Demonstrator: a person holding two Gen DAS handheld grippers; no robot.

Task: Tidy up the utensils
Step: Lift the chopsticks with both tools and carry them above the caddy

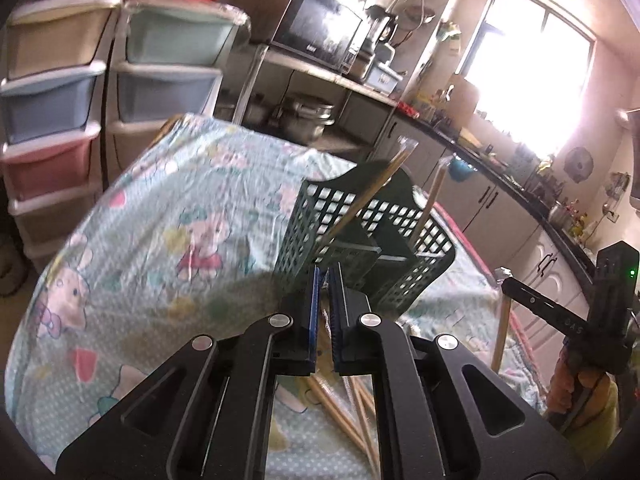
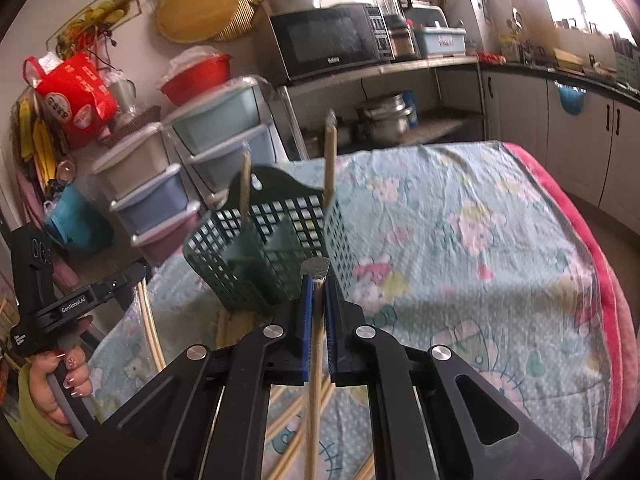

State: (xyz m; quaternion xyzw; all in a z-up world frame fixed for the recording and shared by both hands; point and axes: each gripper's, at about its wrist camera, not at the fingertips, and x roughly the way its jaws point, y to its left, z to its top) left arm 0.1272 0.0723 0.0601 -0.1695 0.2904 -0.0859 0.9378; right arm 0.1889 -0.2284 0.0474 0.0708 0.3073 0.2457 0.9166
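A dark green mesh utensil basket (image 1: 360, 248) (image 2: 276, 248) stands on the cartoon-print tablecloth (image 1: 168, 216), with two wrapped chopstick pairs (image 1: 372, 196) (image 2: 330, 160) upright in its compartments. My left gripper (image 1: 326, 278) hovers just in front of the basket, shut on a plastic-wrapped chopstick pair that hangs below it (image 2: 148, 320). Right of the basket, my right gripper (image 2: 316, 276) is shut on another chopstick pair (image 2: 315, 360), also hanging down (image 1: 500, 332). Several loose chopsticks (image 2: 288, 420) lie on the cloth under the grippers.
Stacked plastic drawers (image 1: 52, 112) stand behind the table to the left. A metal shelf holds a microwave (image 2: 328, 40) above and pots (image 2: 384, 120) below. A kitchen counter with cabinets (image 1: 500, 200) runs along the right. A person's hand (image 2: 60, 380) grips the left handle.
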